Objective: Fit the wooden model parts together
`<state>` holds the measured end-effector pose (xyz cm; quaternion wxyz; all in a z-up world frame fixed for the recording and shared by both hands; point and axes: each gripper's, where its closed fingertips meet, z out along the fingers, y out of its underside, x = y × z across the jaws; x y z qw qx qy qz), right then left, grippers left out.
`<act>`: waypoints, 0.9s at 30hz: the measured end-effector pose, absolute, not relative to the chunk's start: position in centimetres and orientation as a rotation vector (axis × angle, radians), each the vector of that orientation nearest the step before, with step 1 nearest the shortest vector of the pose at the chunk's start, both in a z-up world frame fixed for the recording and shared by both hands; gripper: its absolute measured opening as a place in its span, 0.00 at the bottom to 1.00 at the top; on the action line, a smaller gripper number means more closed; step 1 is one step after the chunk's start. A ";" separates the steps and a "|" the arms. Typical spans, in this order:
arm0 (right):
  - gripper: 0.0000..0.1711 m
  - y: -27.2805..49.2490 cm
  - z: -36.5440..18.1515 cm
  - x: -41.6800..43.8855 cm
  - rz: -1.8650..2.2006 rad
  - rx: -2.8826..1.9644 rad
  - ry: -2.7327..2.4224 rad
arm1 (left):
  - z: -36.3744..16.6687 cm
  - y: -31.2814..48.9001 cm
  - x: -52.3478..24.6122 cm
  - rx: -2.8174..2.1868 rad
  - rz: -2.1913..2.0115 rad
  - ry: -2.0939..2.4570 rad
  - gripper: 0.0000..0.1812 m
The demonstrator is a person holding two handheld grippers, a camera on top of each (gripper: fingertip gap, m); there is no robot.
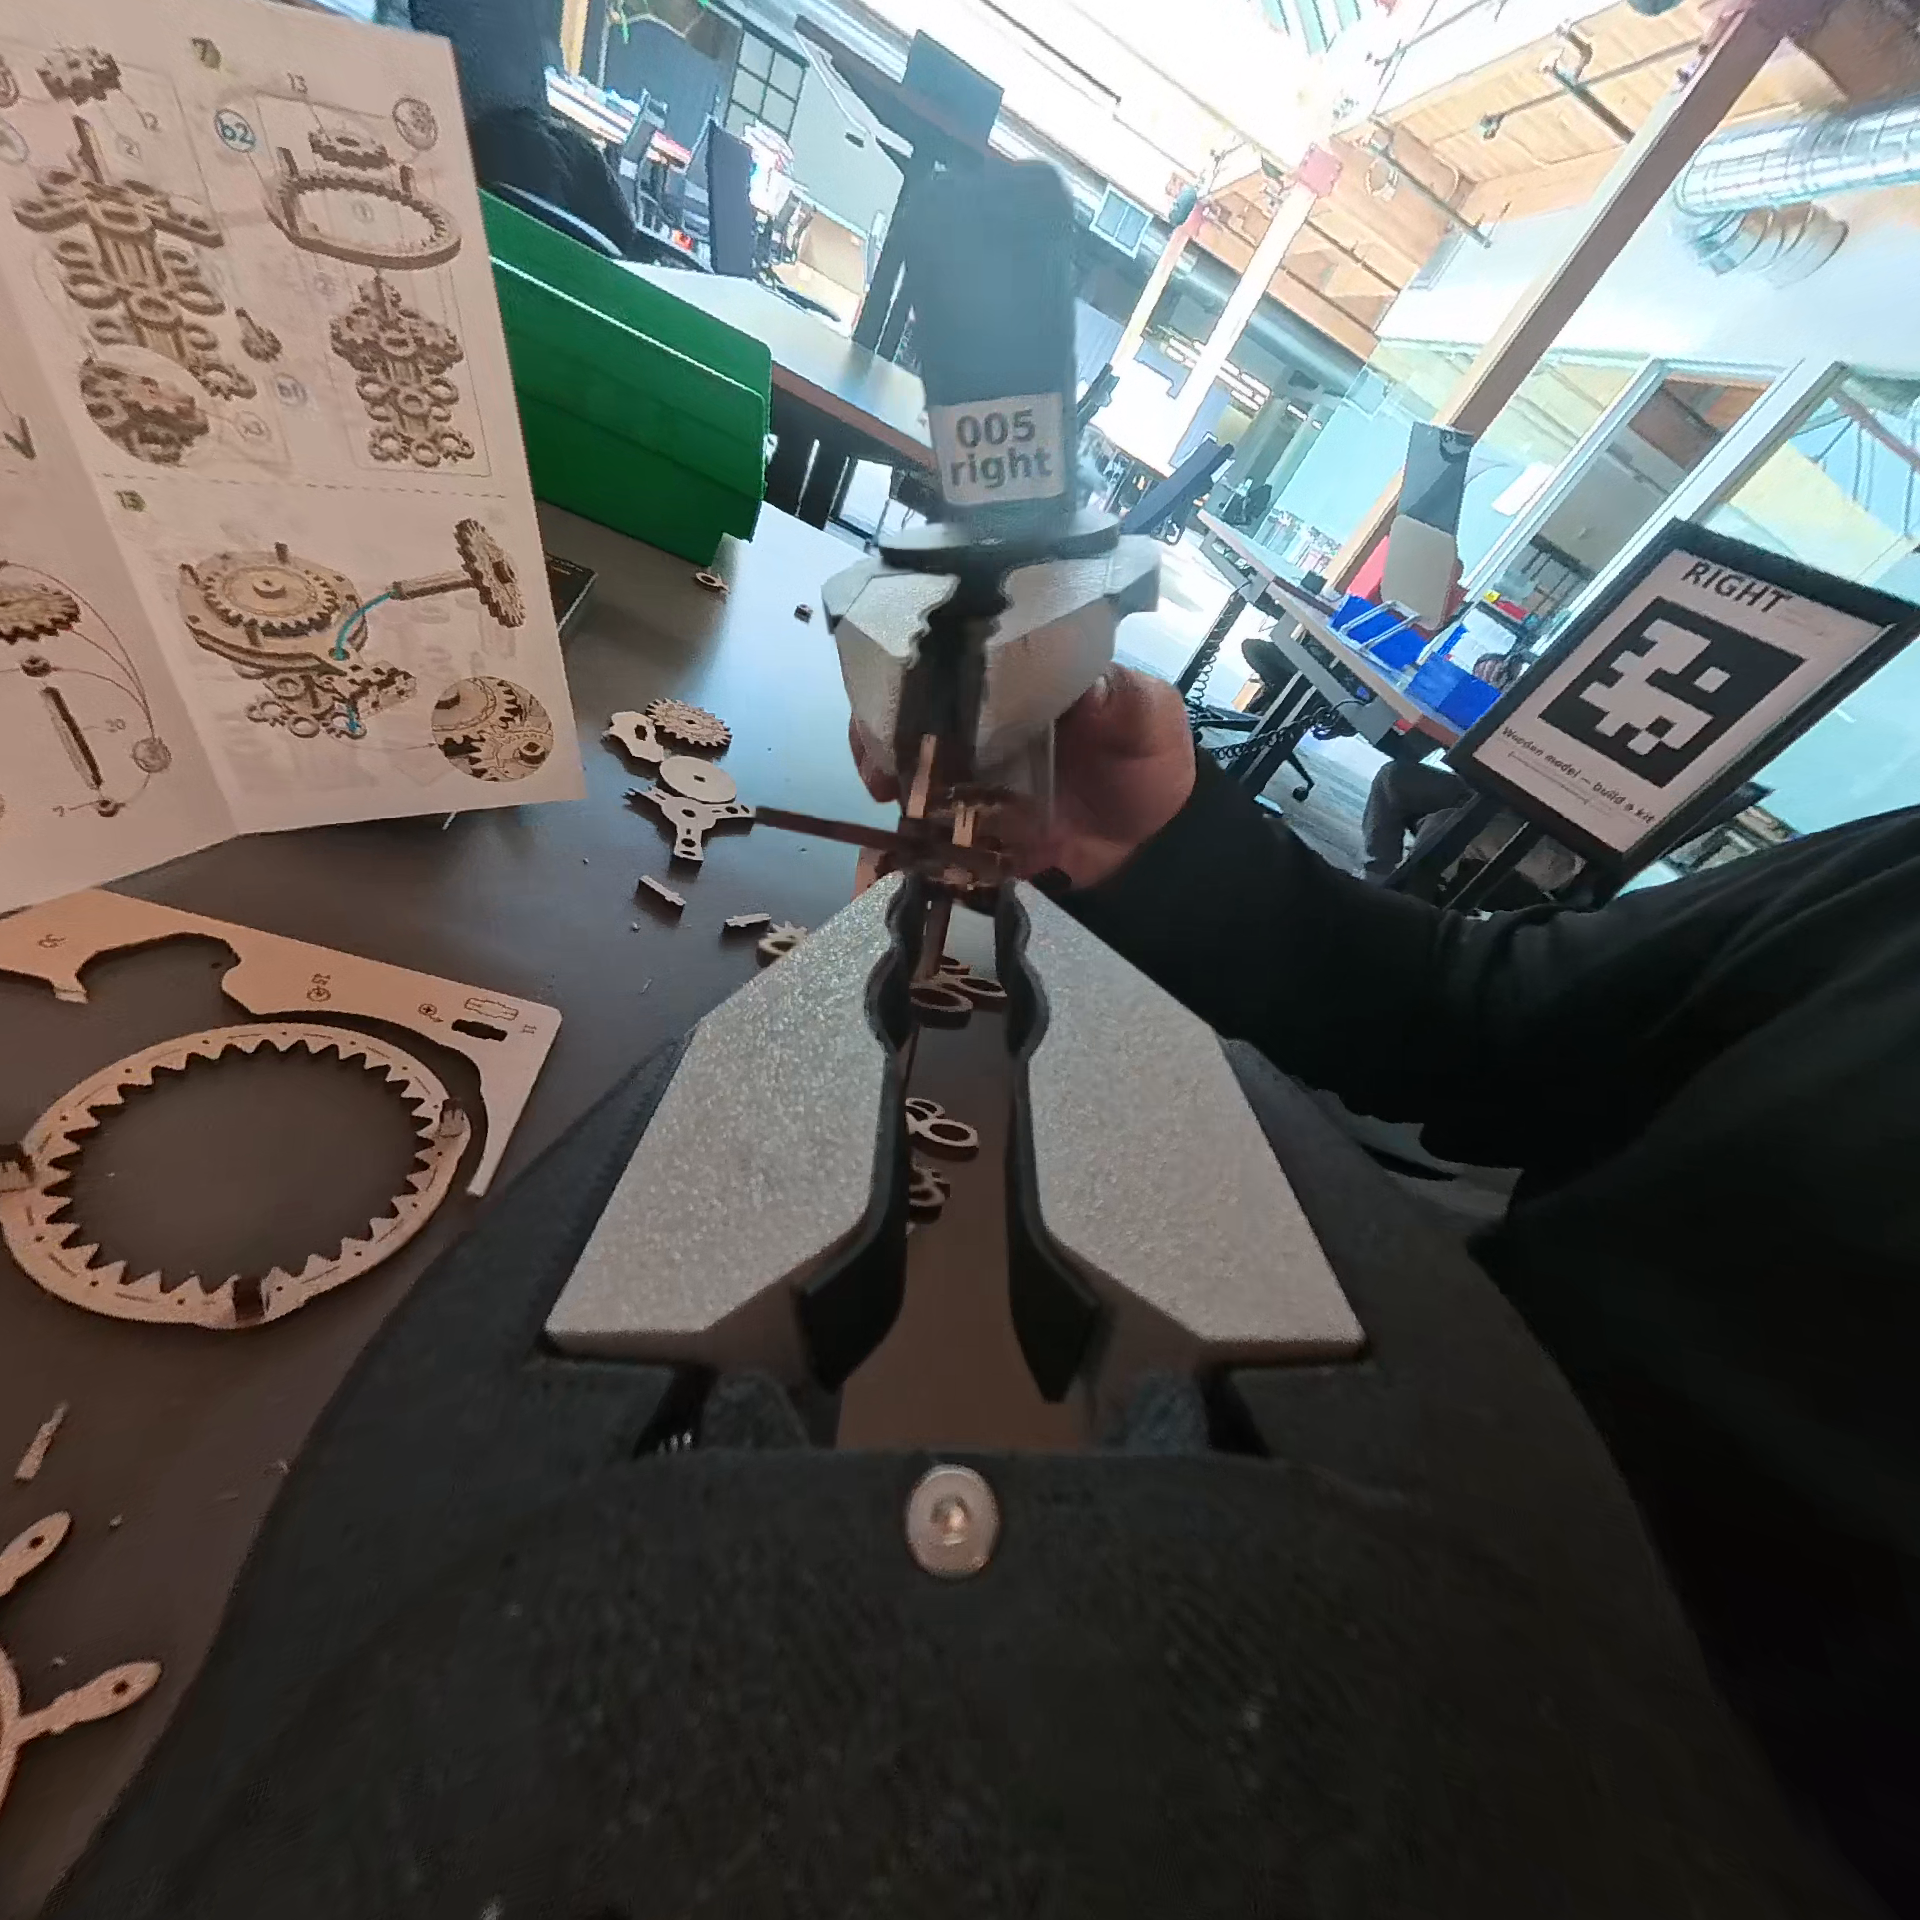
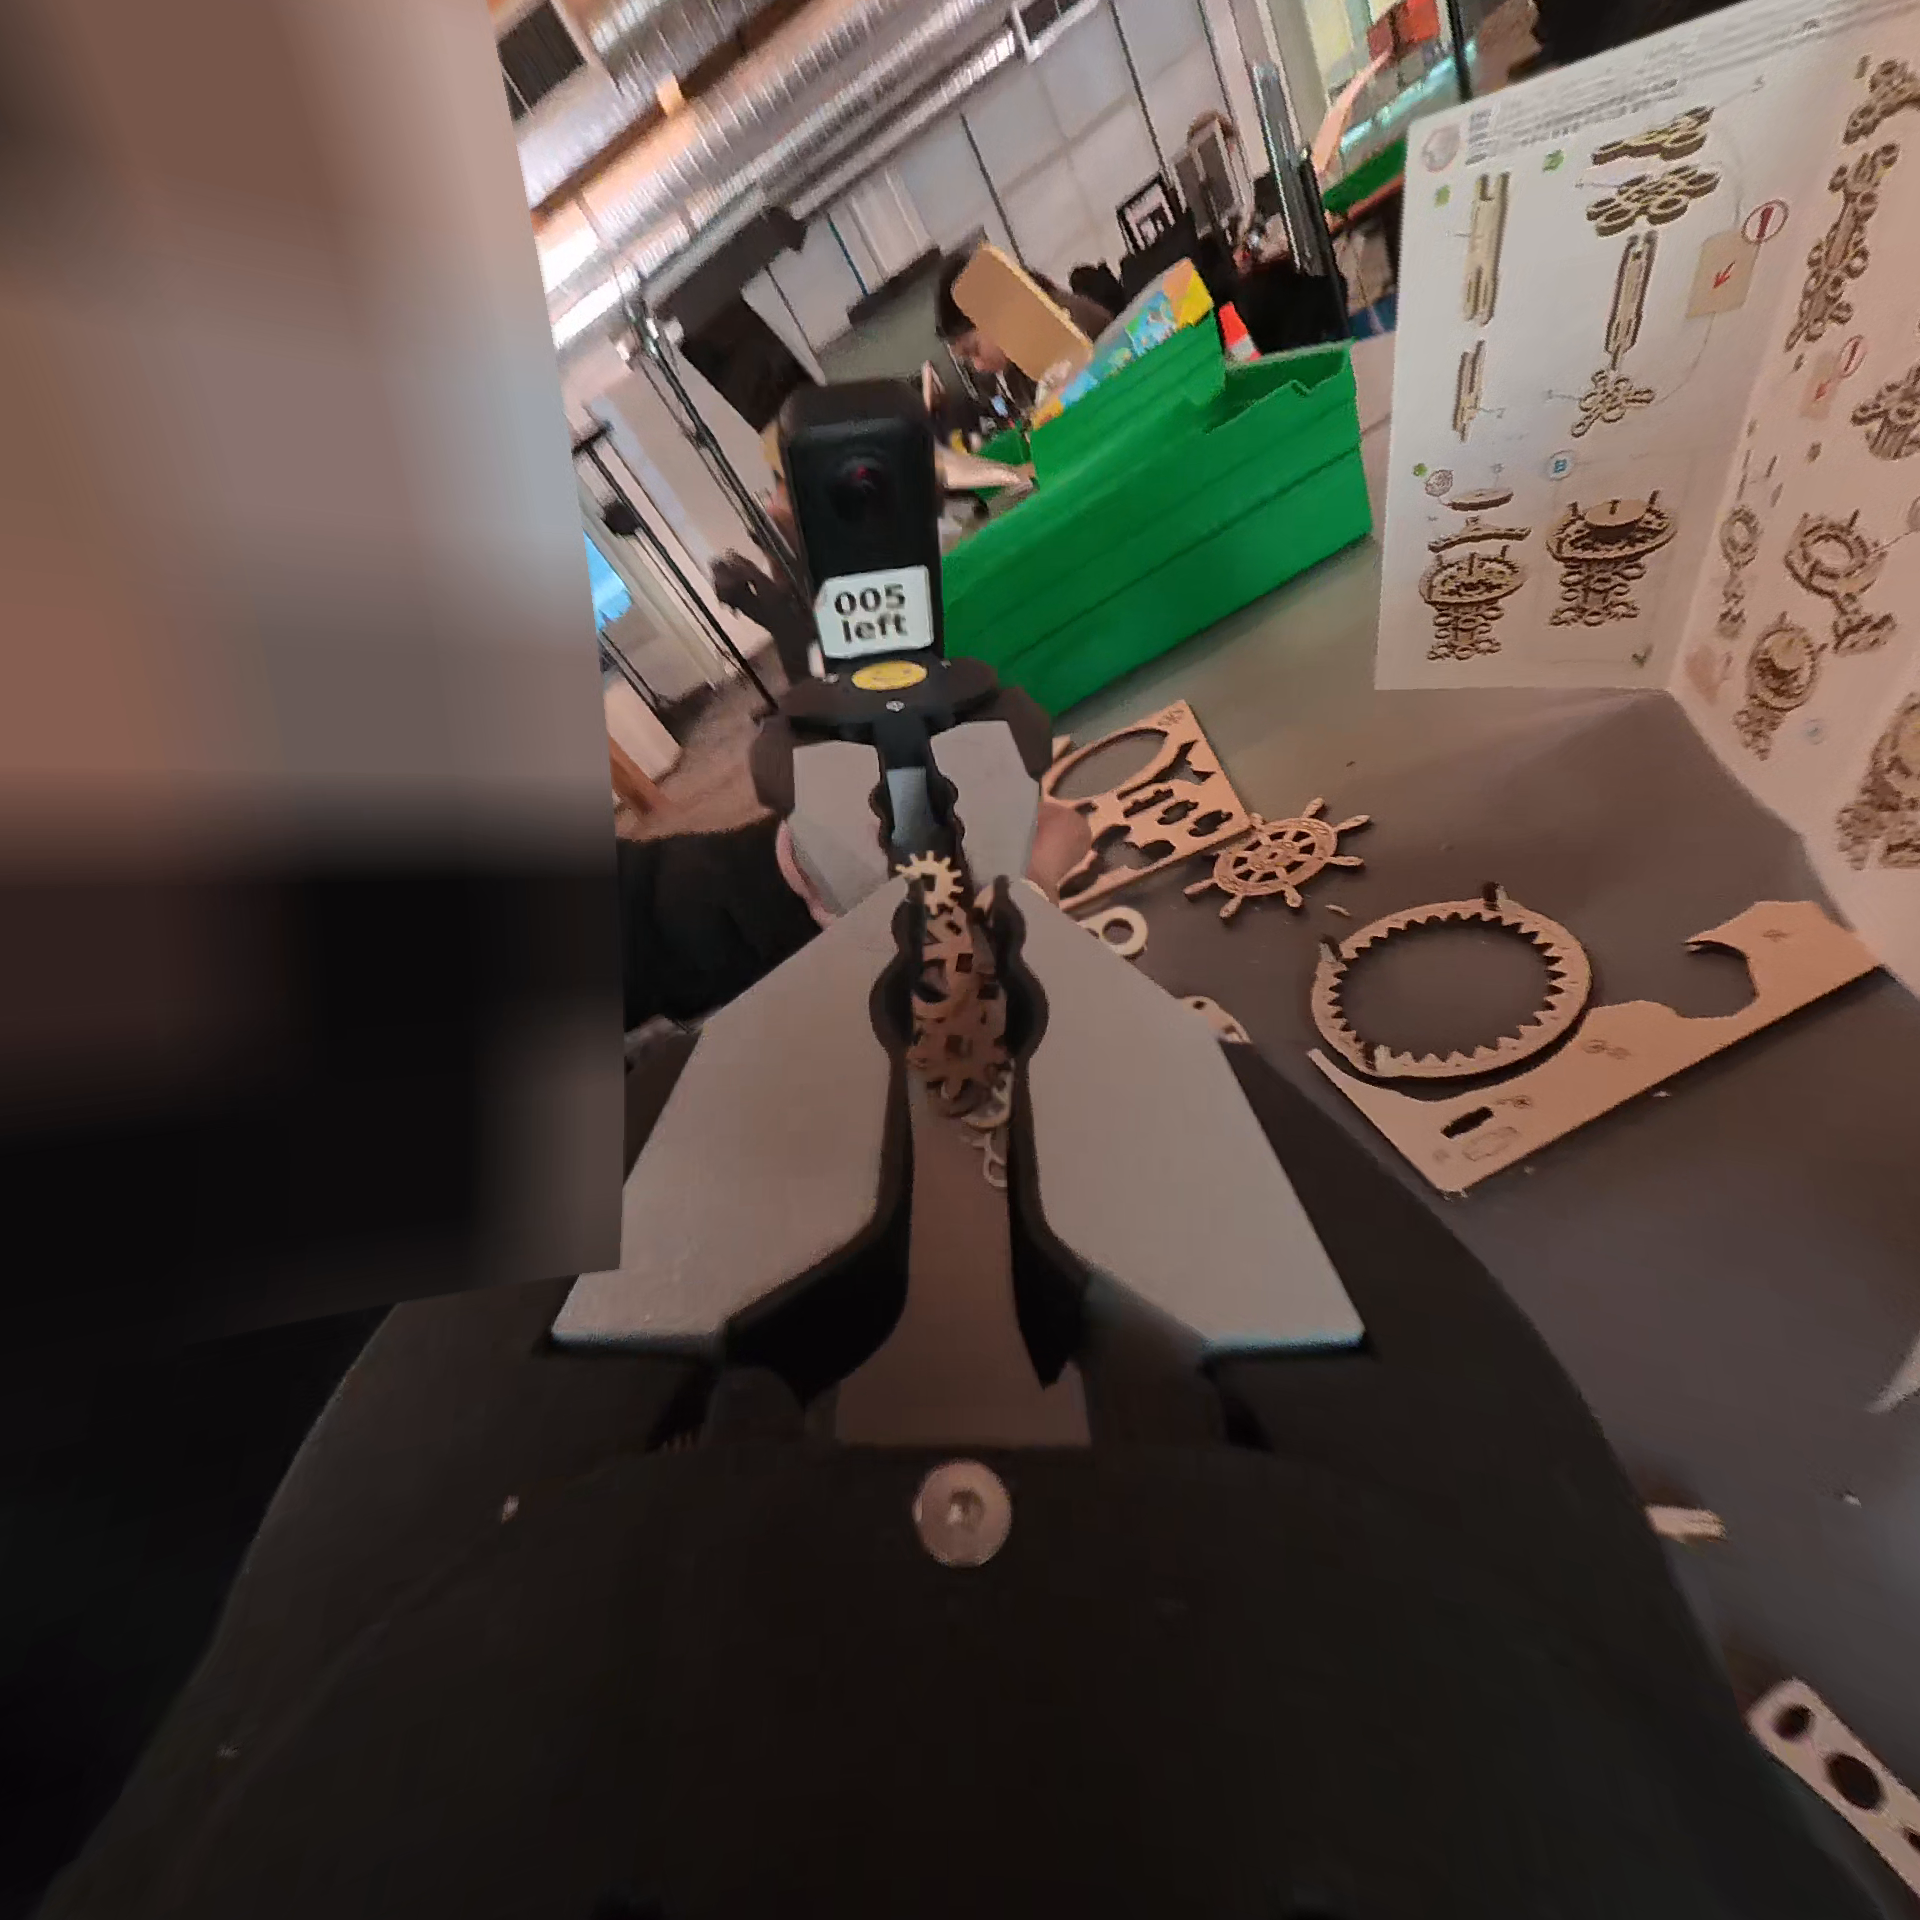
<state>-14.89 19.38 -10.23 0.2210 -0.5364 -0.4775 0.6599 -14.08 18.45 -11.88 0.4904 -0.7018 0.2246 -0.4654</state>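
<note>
Left gripper (image 1: 951,904), frame centre in left wrist view: jaws nearly together, pinched on the wooden sub-assembly (image 1: 951,842) at the tips. Right gripper (image 1: 961,727) comes in nose-to-nose from directly above it in frame and is clamped on the same cluster from the far side. So the part sits between both tips, equally near each.

Right wrist view: right gripper (image 2: 956,899) closed on a gear stack (image 2: 956,997) whose long axis runs along the fingers toward the left gripper (image 2: 920,821). A thin rod sticks out frame-left, crosswise to both grippers. My read: the next push goes along the shared finger line, so keep the tips collinear.

Table (image 1: 582,935): ring gear sheet (image 1: 239,1164) lower left, loose gears (image 1: 686,727) mid-left, manual (image 1: 260,416) upper left.

Containers: green bins (image 1: 644,395) behind the manual; contents not visible from here.
</note>
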 end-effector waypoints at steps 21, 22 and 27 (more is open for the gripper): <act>0.17 12.3 -5.9 -13.0 0.999 -1.087 -1.718 | -7.4 13.9 -13.2 -0.959 -0.746 0.946 0.05; 0.18 12.1 -5.9 -13.1 0.971 -1.071 -1.717 | -7.4 13.7 -13.1 -0.951 -0.731 0.958 0.05; 0.17 11.2 -6.1 -13.4 0.870 -1.022 -1.743 | -7.6 13.0 -12.4 -0.921 -0.667 1.017 0.06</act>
